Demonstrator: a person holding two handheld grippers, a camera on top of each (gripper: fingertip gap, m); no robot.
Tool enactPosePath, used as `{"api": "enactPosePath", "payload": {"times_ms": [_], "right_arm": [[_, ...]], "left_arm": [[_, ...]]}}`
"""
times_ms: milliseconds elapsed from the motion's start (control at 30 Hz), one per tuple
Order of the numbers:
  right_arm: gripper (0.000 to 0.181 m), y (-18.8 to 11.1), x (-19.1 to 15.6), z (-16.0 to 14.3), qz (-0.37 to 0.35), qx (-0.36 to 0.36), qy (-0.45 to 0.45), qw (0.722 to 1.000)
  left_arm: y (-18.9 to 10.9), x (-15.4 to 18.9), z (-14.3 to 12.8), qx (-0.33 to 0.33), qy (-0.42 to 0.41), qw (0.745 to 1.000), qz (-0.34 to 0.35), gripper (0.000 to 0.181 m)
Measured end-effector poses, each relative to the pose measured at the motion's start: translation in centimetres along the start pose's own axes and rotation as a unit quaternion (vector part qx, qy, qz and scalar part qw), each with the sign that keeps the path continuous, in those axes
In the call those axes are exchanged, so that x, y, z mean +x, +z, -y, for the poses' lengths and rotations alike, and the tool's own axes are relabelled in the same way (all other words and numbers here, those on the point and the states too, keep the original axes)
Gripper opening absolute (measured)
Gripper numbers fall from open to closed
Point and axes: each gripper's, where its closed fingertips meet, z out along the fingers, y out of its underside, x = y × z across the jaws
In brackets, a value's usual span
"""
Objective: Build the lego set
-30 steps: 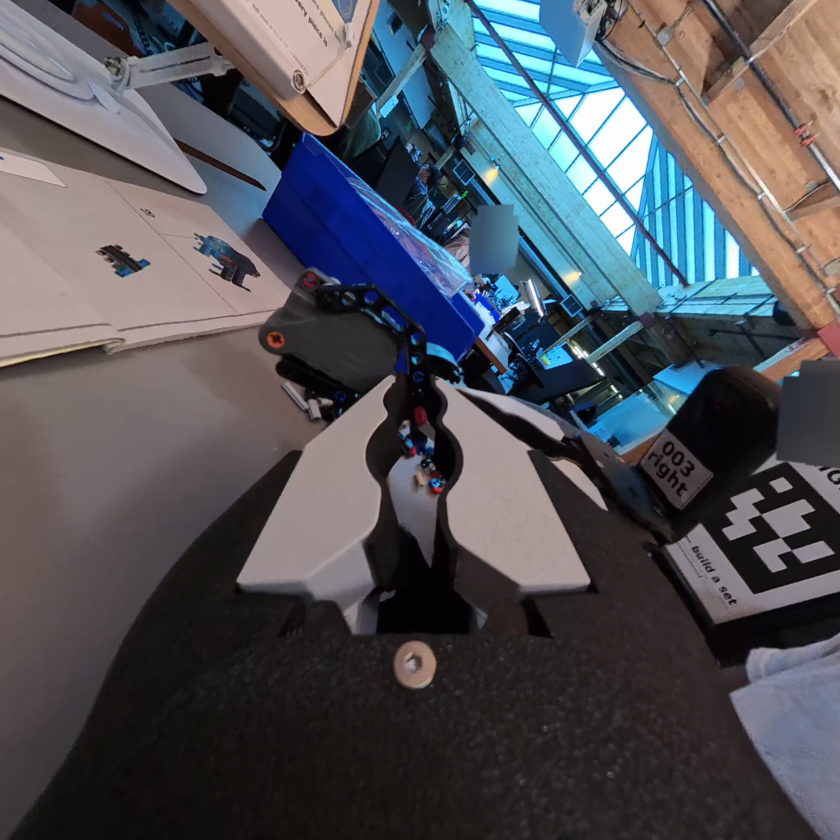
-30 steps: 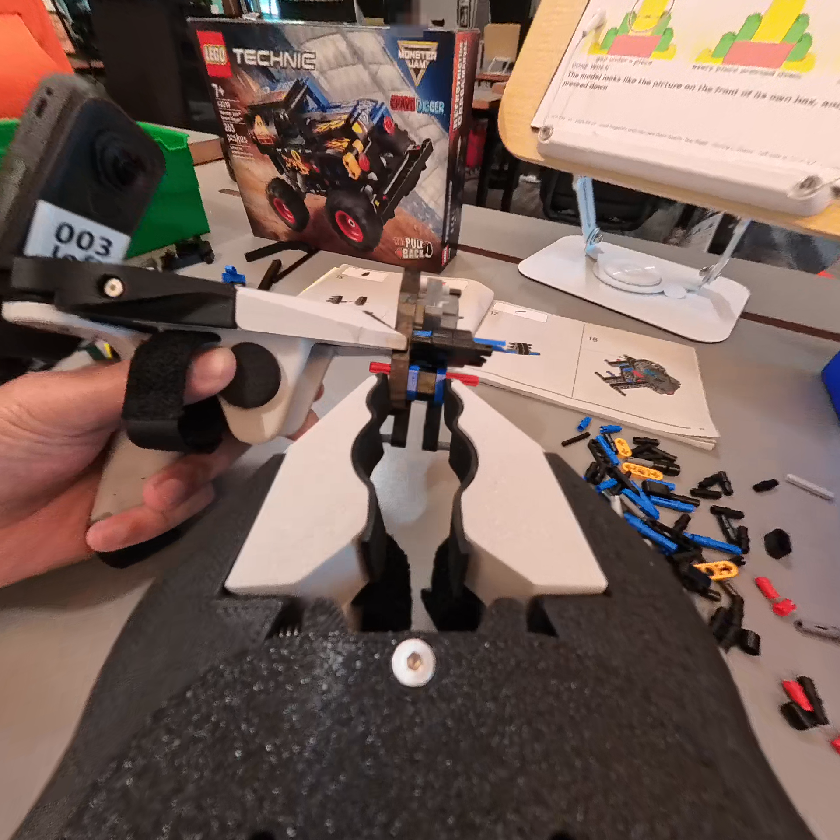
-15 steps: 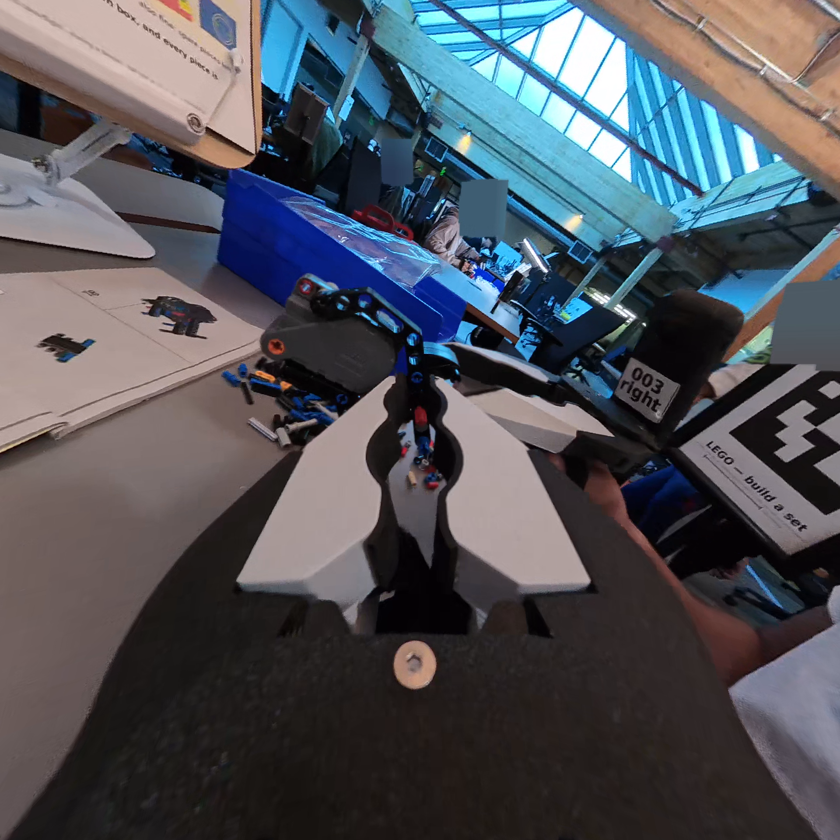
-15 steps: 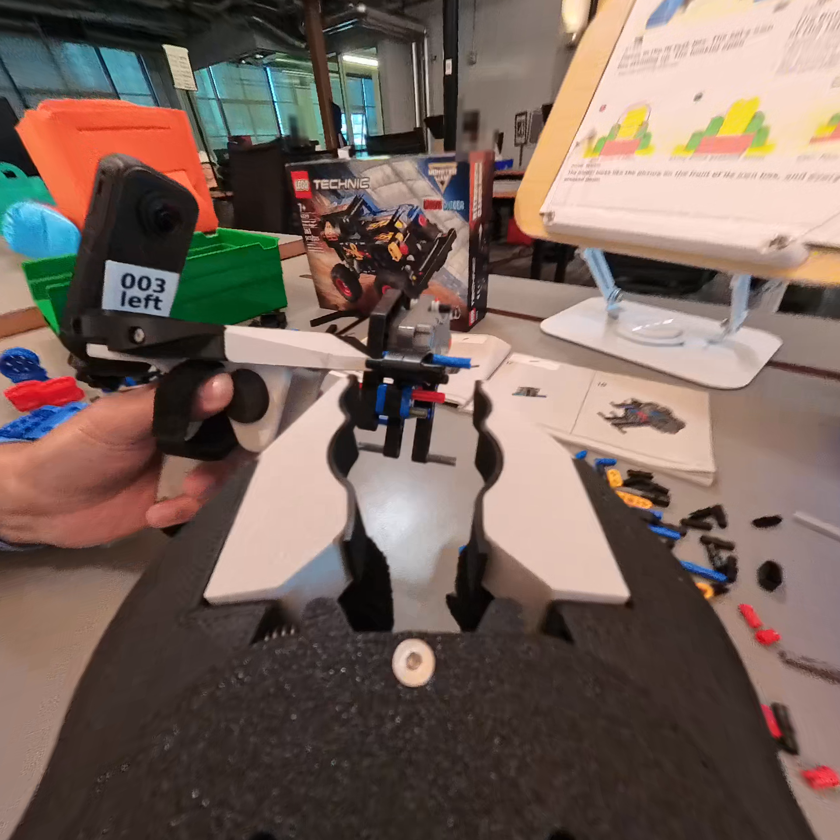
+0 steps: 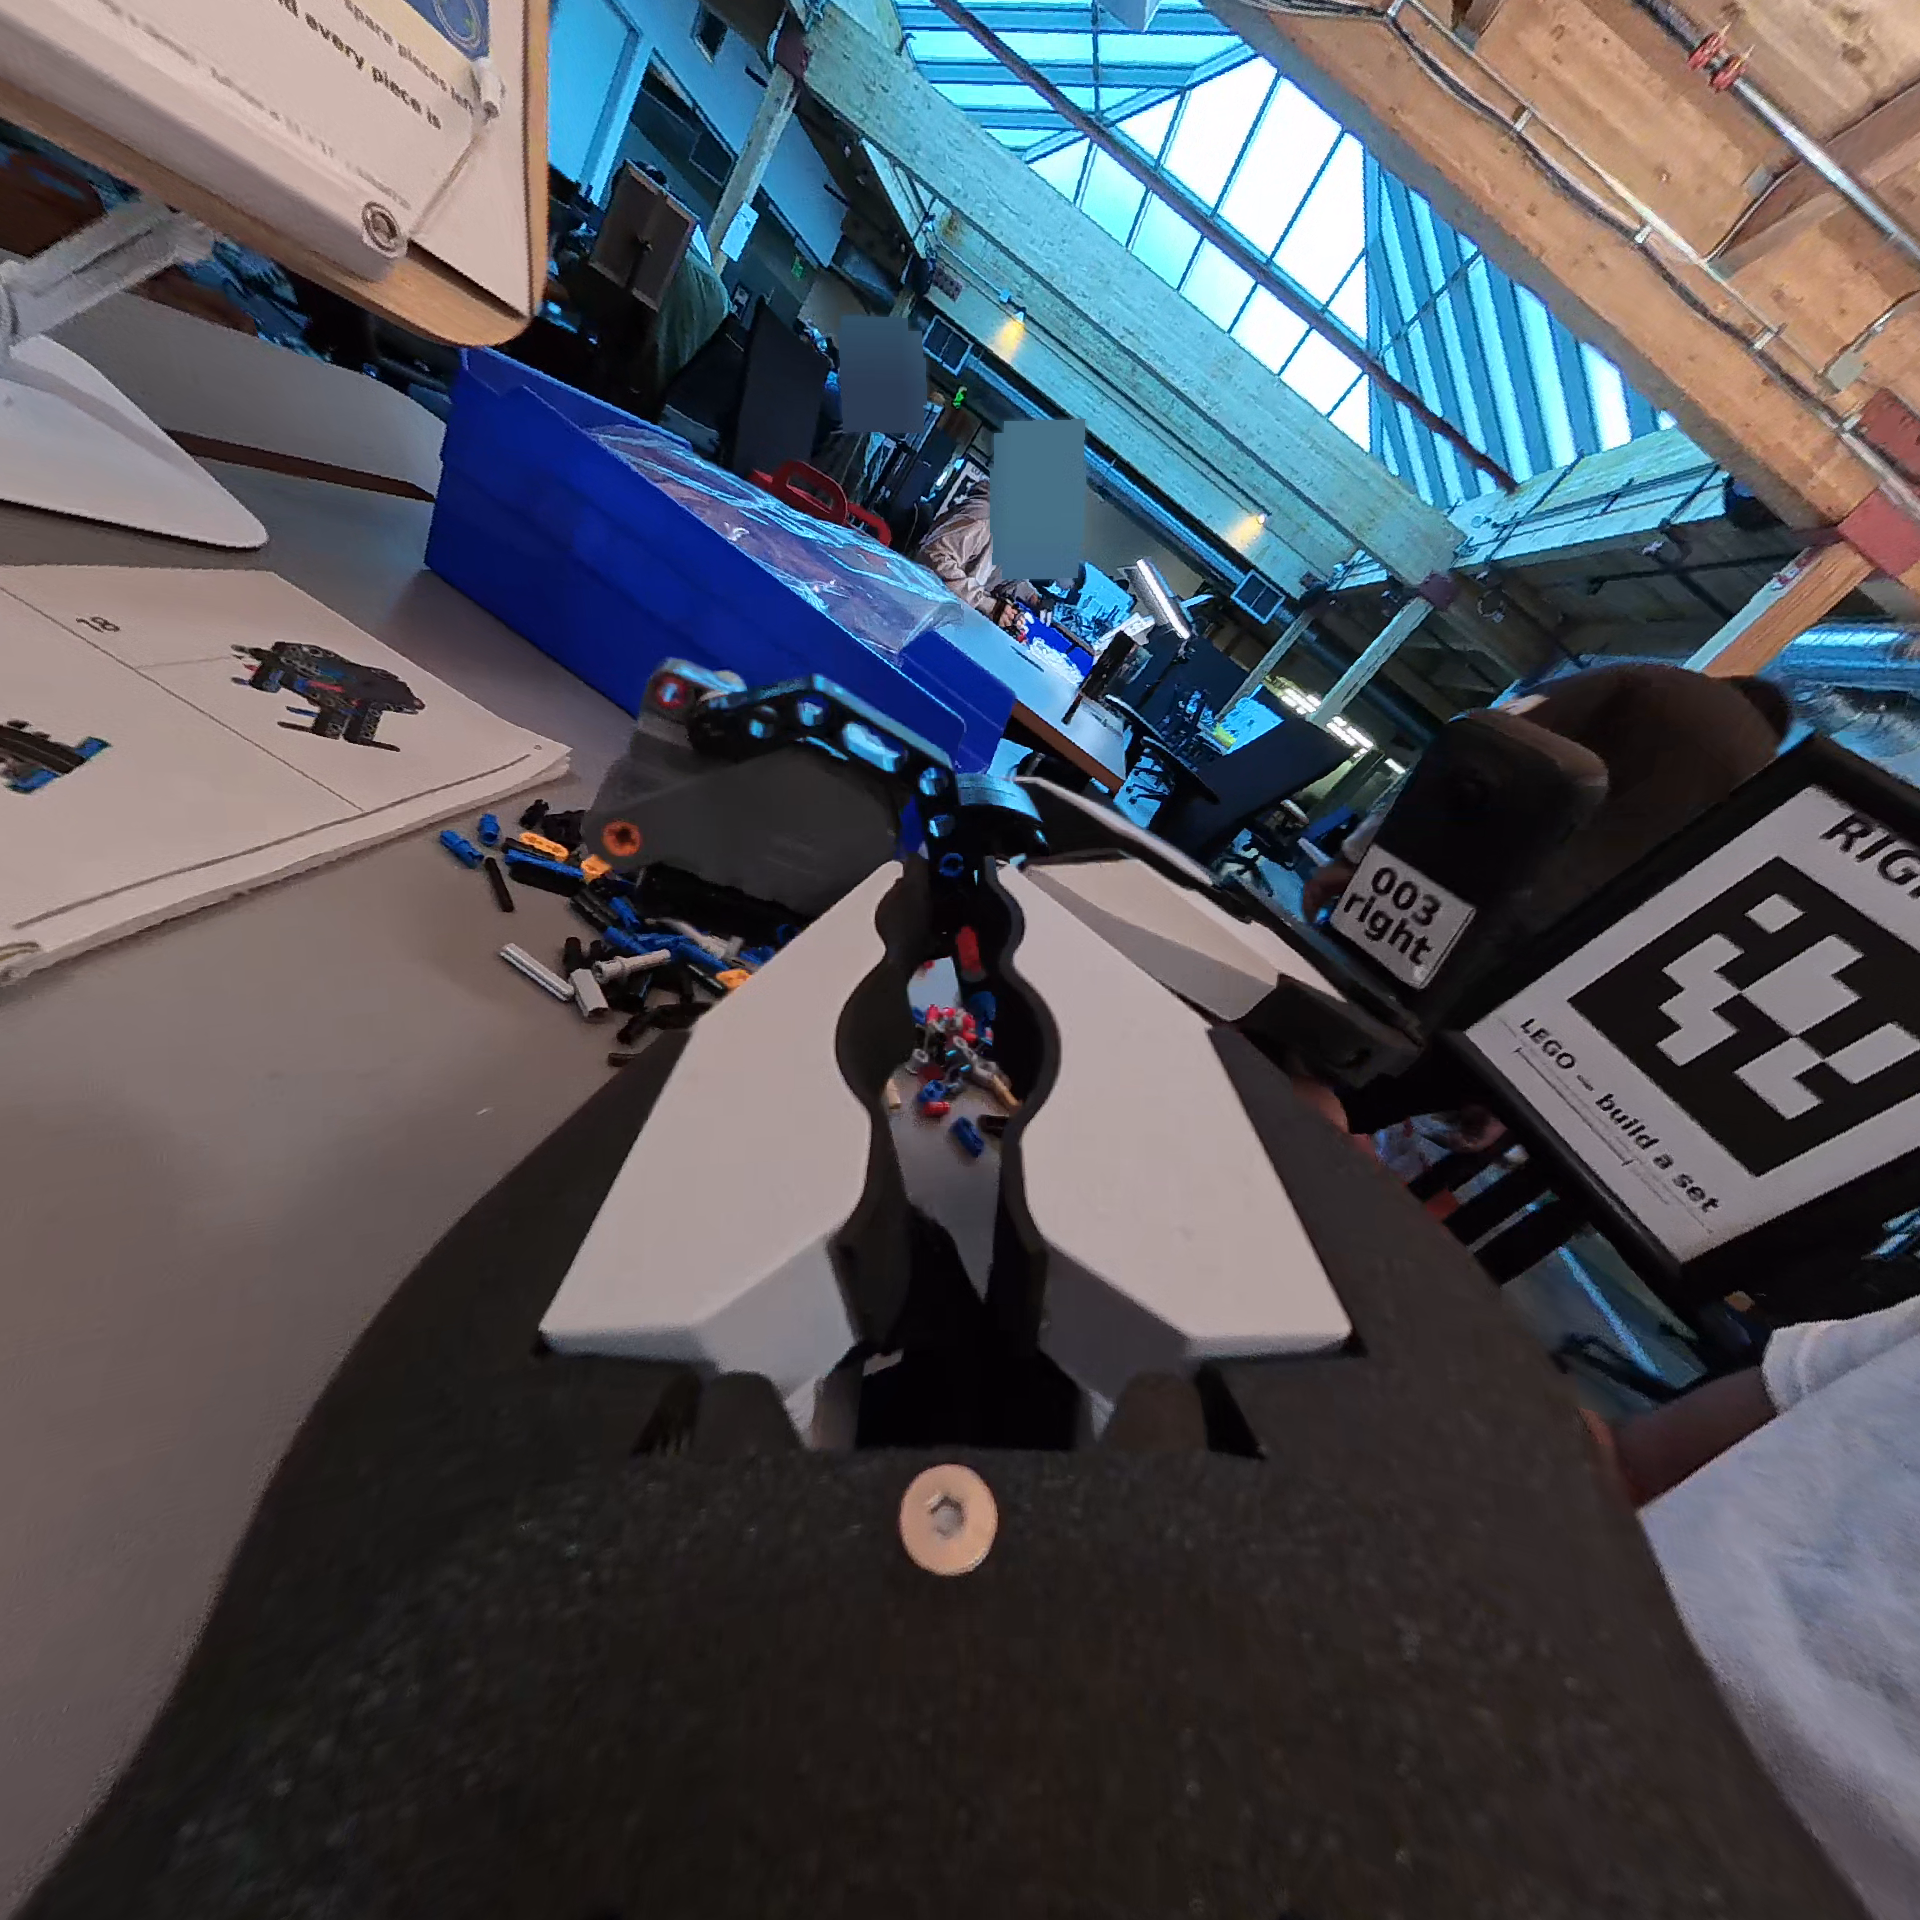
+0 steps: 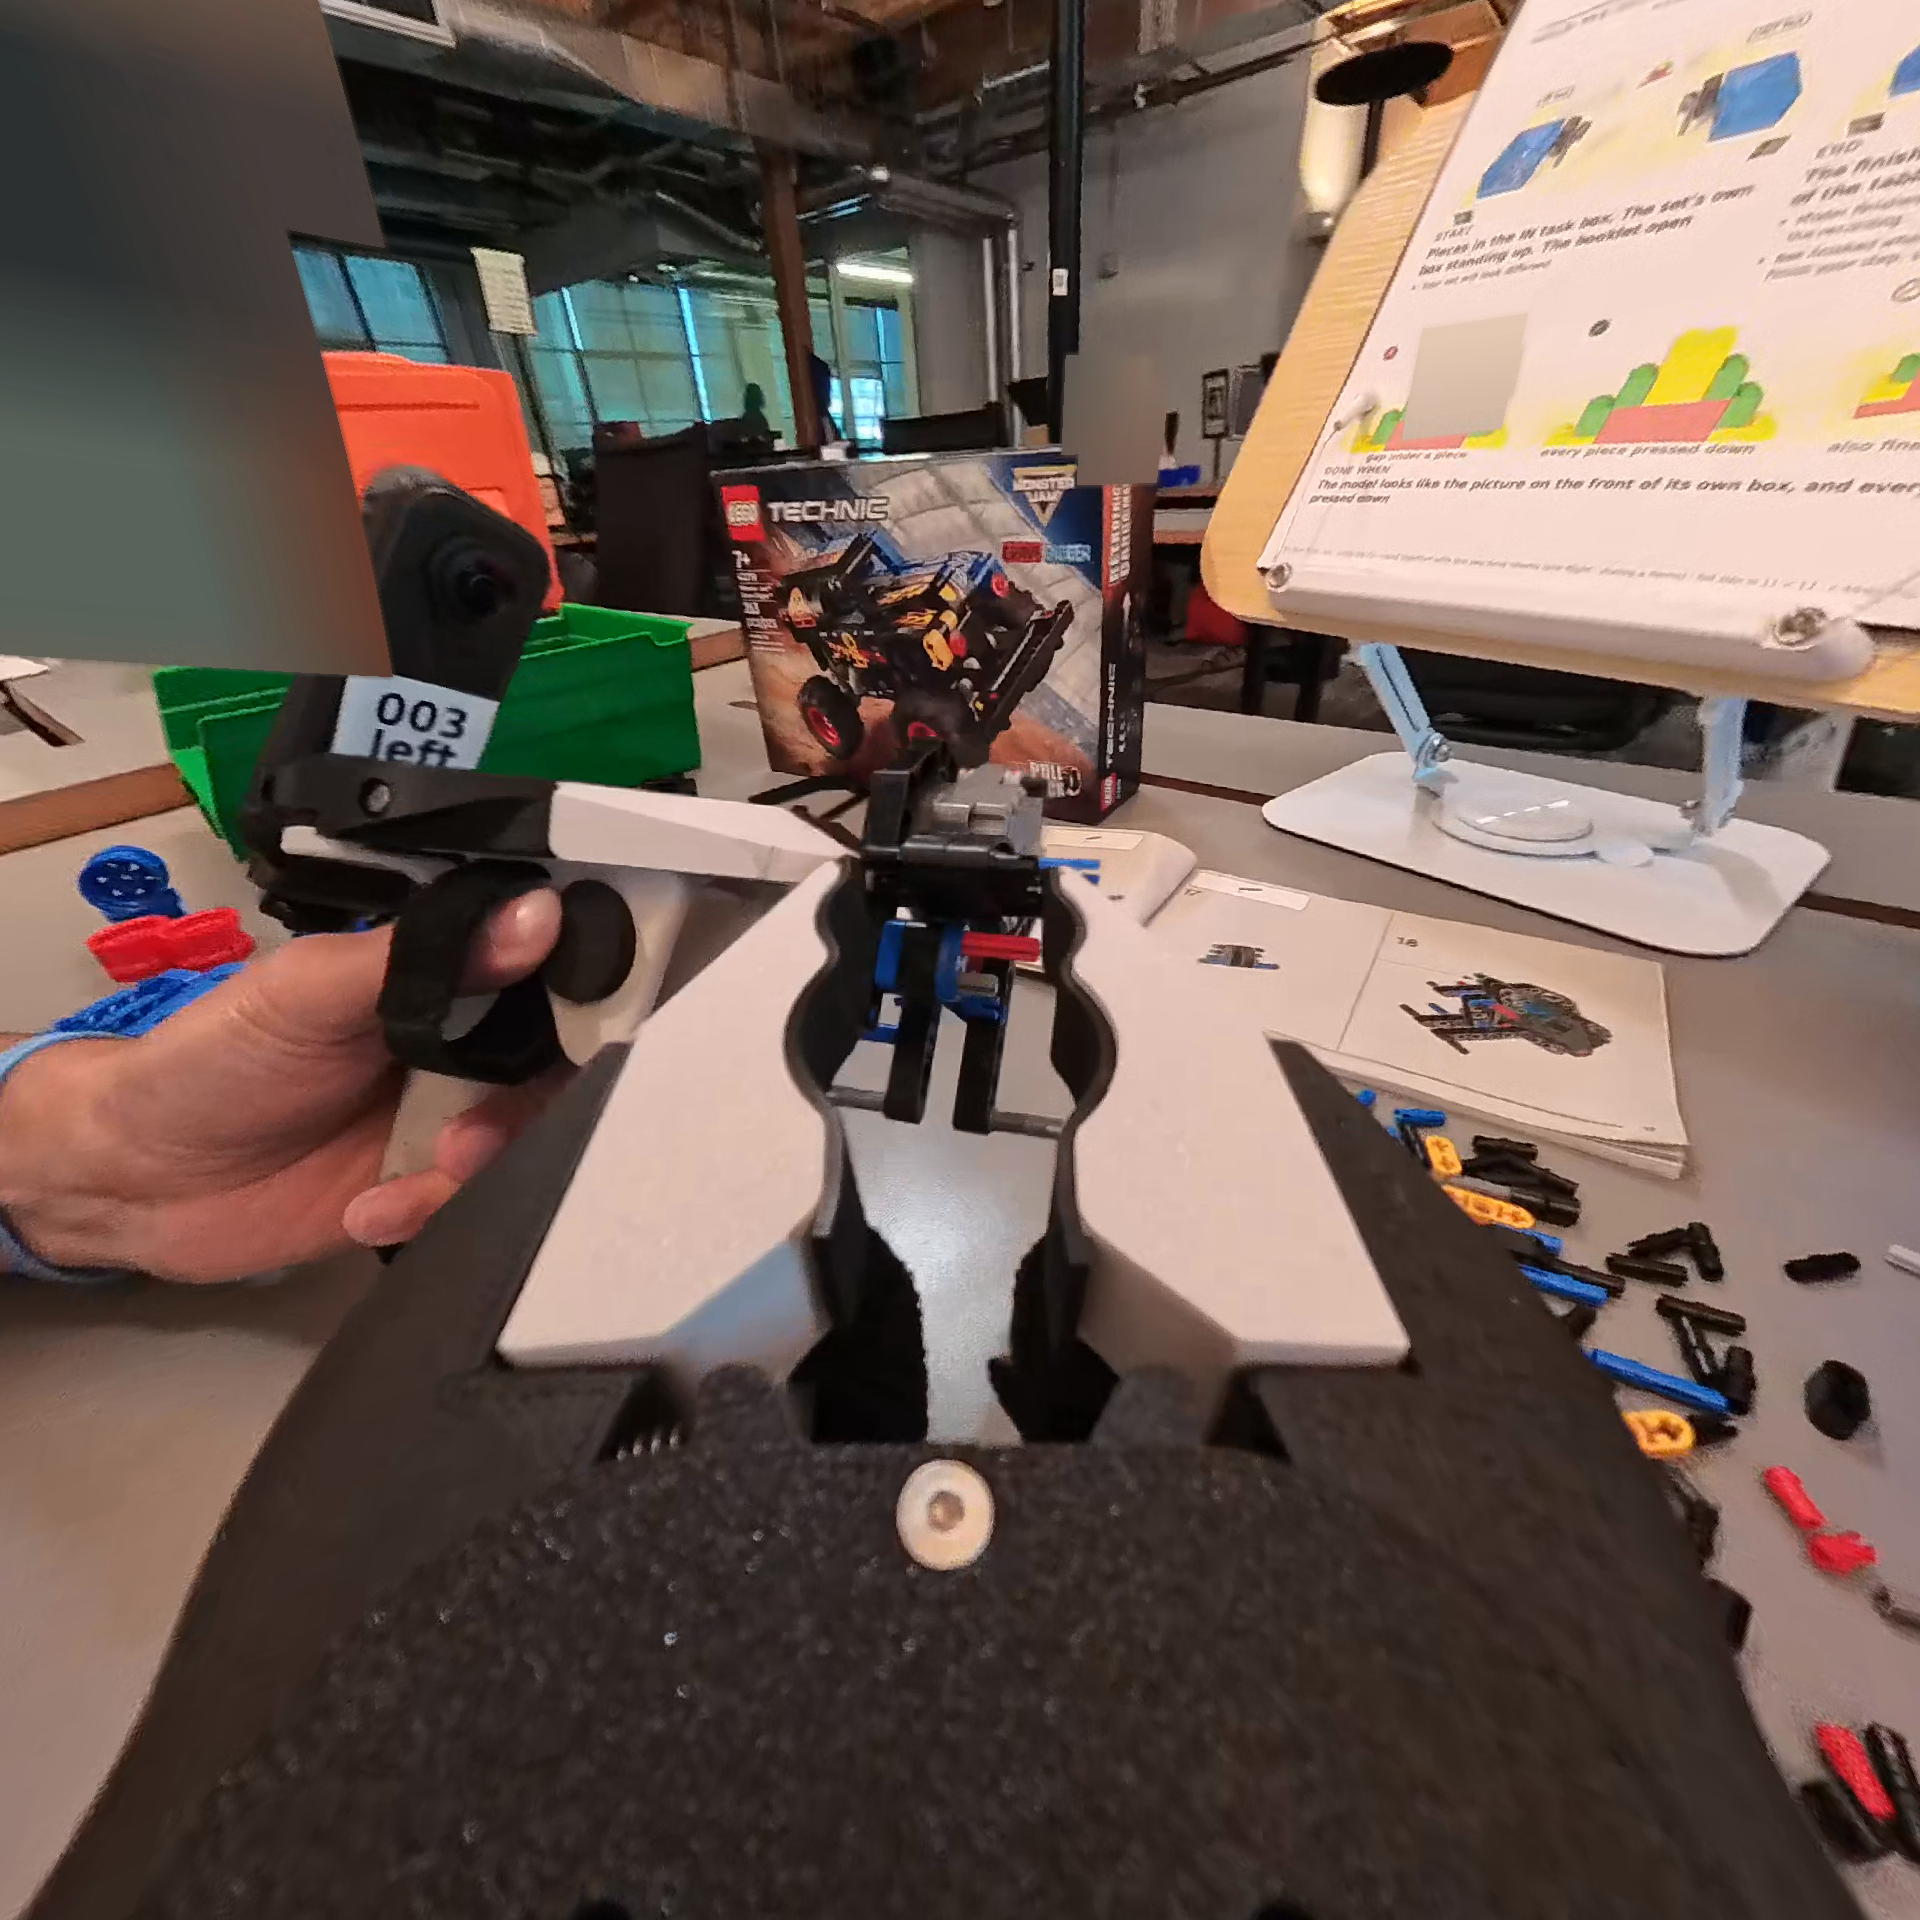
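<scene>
The half-built lego assembly [image 5: 748, 821] has a grey block, black beams and blue and red pins. It is held in the air above the table. My left gripper [image 5: 948, 883] is shut on its black beam. In the right wrist view the assembly [image 6: 977, 810] sits between my right gripper's tips [image 6: 948, 878], whose jaws press on both sides of its black top. The left gripper [image 6: 727, 831], held by a hand, comes in from the left there. The right gripper [image 5: 1023, 847] shows behind the assembly in the left wrist view.
The open instruction booklet [image 6: 1455, 1018] lies on the grey table with loose black, blue, red and orange pieces [image 6: 1558, 1247] scattered to its right. The set's box [image 6: 935, 623], a green bin [image 6: 582, 696] and a board stand [image 6: 1538, 842] are behind. A blue bin [image 5: 644, 582] is at the far side. Only a small space, under 4 cm, lies between the two pairs of fingers.
The right gripper was shut low on the assembly, then opened wide, and has now closed on its black top. The left gripper has kept its hold throughout.
</scene>
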Motion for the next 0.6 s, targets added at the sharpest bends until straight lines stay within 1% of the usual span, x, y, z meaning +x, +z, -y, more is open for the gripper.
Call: {"api": "enactPosePath", "payload": {"times_ms": [67, 133, 200, 267, 333, 433, 500, 600], "right_arm": [[0.036, -0.2, 0.0, 0.1, 0.0, 0.006, -0.043, 0.999], [0.048, 0.0, 0.6, -0.6, -0.039, -0.025, -0.098, 0.994], [0.05, 0.3, 0.1, -1.3, -0.049, -0.058, -0.11, 0.991], [0.052, 0.7, 0.1, -1.8, -0.068, -0.085, -0.11, 0.988], [0.056, 1.0, 0.2, -2.3, -0.083, -0.109, -0.124, 0.983], [0.053, 1.3, 0.1, -2.4, -0.09, -0.117, -0.106, 0.983], [0.052, 1.3, 0.0, -2.1, -0.078, -0.11, -0.095, 0.986], [0.052, 1.0, -0.3, -1.7, -0.039, -0.081, -0.059, 0.994]], "left_arm": [[0.0, -0.2, -0.1, 0.0, -0.044, 0.999, -0.013, 0.006], [0.0, -0.8, -0.2, 0.007, -0.106, 0.994, -0.022, 0.005], [0.0, -1.5, -0.5, 0.011, -0.14, 0.99, -0.021, 0.006], [0.0, -1.6, -0.5, 0.013, -0.149, 0.988, -0.025, 0.006], [0.0, -1.3, -0.4, 0.014, -0.136, 0.99, -0.027, 0.006], [0.1, -0.5, -0.5, 0.005, -0.1, 0.995, -0.026, 0.006], [0.1, -0.2, -0.4, 0.004, -0.069, 0.997, -0.022, 0.007], [0.1, 0.3, -0.3, -0.011, -0.007, 1.0, -0.016, 0.007]]}}
